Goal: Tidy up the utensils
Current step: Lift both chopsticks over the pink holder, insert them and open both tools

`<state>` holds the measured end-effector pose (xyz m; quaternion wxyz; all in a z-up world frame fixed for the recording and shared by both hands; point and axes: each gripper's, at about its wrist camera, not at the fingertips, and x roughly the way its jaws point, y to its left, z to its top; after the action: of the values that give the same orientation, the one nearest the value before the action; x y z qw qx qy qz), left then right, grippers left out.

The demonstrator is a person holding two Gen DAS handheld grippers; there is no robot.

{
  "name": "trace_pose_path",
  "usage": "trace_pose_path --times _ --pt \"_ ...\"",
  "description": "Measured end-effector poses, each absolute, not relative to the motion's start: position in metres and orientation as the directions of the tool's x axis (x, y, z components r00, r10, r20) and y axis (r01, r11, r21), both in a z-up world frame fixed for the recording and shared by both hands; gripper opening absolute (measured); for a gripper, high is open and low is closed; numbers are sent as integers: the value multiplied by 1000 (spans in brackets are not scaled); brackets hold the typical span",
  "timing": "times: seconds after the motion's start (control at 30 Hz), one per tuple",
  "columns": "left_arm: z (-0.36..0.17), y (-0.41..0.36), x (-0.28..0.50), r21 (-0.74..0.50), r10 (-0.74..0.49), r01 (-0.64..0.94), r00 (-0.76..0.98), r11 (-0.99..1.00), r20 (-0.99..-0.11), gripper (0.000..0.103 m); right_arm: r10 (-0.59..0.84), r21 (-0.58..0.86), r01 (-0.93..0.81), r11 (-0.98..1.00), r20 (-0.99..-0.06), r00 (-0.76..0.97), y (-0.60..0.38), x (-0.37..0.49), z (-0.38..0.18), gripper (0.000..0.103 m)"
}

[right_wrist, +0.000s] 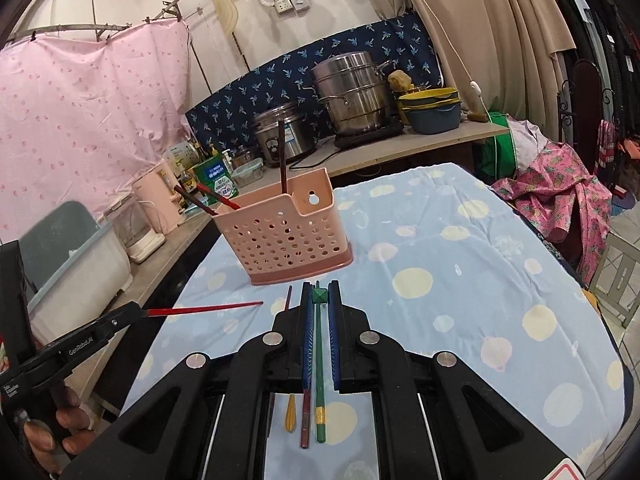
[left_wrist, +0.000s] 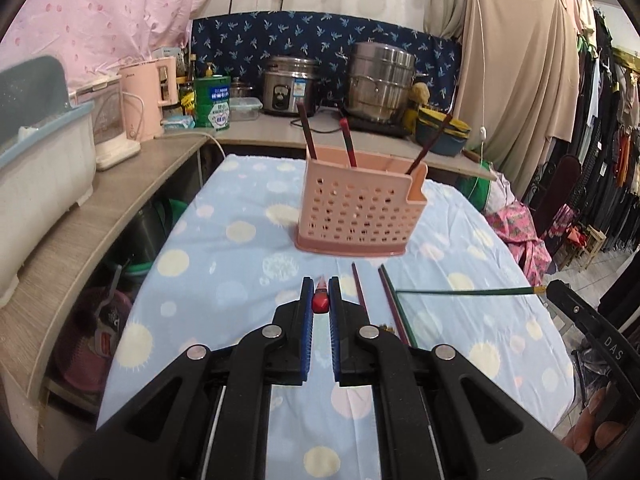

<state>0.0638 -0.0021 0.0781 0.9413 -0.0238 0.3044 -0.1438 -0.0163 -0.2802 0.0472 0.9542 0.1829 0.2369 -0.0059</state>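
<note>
Left gripper (left_wrist: 321,296) clamps a red chopstick (right_wrist: 204,310), right gripper (right_wrist: 320,296) a green chopstick (left_wrist: 468,291), each seen lengthwise only from the opposite wrist.

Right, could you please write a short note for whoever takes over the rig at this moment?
Left tool: shut on a red chopstick.
Right tool: shut on a green chopstick.
Basket: stands on the cloth, with three chopsticks in it.
Left to do: put both held ones into the basket, then the loose sticks, about three, lying in front of it.
</note>
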Motion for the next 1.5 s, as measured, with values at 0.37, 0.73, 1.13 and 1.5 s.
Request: trace_pose_path --times 0.37,0.73,1.13,1.5 --pt "120 -5 93 -124 -275 247 824 961 -495 7 56 328 80 941 -385 921 -291 7 88 7" --pt "168 -10 121 -128 -293 264 860 956 -417 7 51 321 52 946 -305 951 -296 35 128 7" --pt "255 -14 151 -110 -264 245 936 963 -233 7 76 342 -22 939 -143 987 -295 77 192 7" --pt "278 -27 197 -114 -245 229 957 967 -157 7 81 371 -35 928 -107 991 -297 129 206 7"
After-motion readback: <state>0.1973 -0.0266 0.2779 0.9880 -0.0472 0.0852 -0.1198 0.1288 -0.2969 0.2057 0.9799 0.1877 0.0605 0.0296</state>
